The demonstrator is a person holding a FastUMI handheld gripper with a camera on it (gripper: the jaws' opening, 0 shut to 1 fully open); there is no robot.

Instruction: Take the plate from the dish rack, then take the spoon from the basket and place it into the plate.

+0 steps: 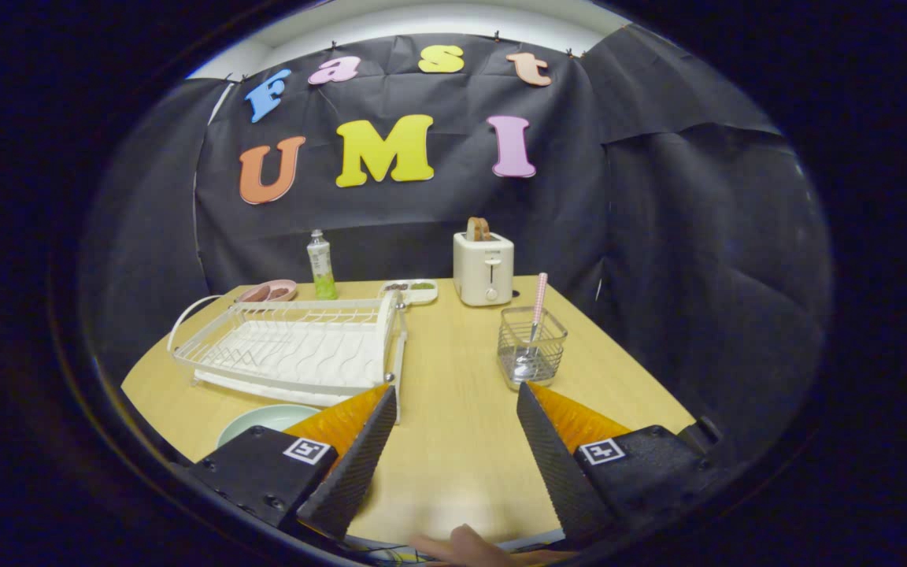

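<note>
Plate (268,418), pale green, is seen flat on the wooden table (453,441) at about ten o'clock from the gripper (456,398), just behind the left finger and in front of the white dish rack (288,346), which holds no dishes. That step appears done. The pink-handled spoon (534,331) is left upright in the wire basket (531,346) at one o'clock. The fingers are spread wide, nothing held.
</note>
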